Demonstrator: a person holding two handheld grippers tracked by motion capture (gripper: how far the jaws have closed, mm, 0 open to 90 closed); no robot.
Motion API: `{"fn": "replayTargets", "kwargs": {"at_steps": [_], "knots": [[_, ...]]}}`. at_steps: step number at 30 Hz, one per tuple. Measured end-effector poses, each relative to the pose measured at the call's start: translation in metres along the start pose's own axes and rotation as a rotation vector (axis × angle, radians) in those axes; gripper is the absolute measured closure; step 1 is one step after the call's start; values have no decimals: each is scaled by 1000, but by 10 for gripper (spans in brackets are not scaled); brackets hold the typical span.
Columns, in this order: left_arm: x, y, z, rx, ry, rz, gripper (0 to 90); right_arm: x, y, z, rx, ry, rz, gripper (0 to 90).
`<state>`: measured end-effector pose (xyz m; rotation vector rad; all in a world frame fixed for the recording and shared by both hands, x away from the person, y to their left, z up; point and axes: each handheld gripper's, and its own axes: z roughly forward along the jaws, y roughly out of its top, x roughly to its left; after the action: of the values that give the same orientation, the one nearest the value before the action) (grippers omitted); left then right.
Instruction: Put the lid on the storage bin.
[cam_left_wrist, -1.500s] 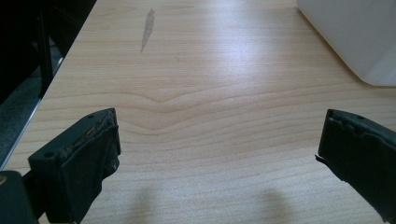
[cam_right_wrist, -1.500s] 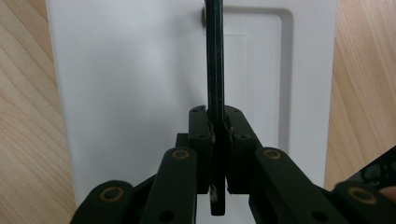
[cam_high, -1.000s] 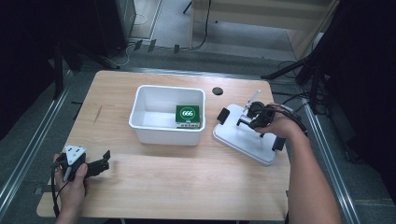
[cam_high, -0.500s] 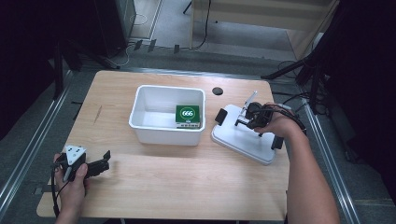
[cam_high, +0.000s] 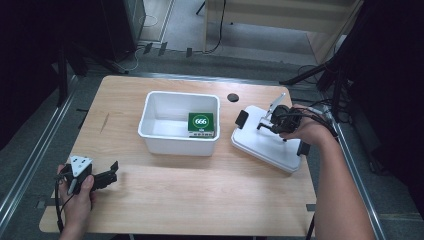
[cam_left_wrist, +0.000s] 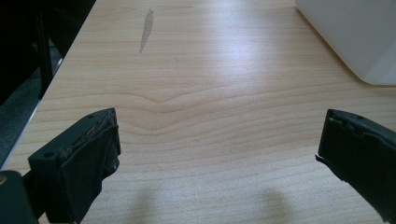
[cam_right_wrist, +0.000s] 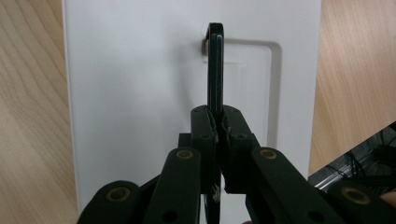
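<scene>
Lid handle (cam_right_wrist: 215, 70) clamped in right claw (cam_right_wrist: 217, 123); left claw (cam_left_wrist: 217, 158) apart; bin (cam_high: 150, 131) holds green box (cam_high: 201, 124).

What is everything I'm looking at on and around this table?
Bin: one, white, open, table centre.
Box: one, green, marked 666, inside the bin.
Lid: one, white, flat on the table right of the bin.
Lid handle: one, black, raised upright.
Grommet hole: one, black, far table edge.
Table: one, light wood.
Left gripper: black, open, near left corner.
Right gripper: black, shut on the lid handle.
</scene>
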<state>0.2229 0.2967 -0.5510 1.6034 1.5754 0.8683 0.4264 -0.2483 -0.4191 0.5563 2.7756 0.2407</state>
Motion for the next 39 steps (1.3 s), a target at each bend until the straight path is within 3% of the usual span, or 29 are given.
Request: {"fn": "replayTargets", "kwargs": {"at_steps": [25, 39], "knots": [[0, 0, 0, 0, -3, 1, 0, -15, 18, -71, -53, -39, -74, 859], [0, 0, 0, 0, -1, -2, 0, -15, 46, -95, -67, -48, -128, 859]]}}
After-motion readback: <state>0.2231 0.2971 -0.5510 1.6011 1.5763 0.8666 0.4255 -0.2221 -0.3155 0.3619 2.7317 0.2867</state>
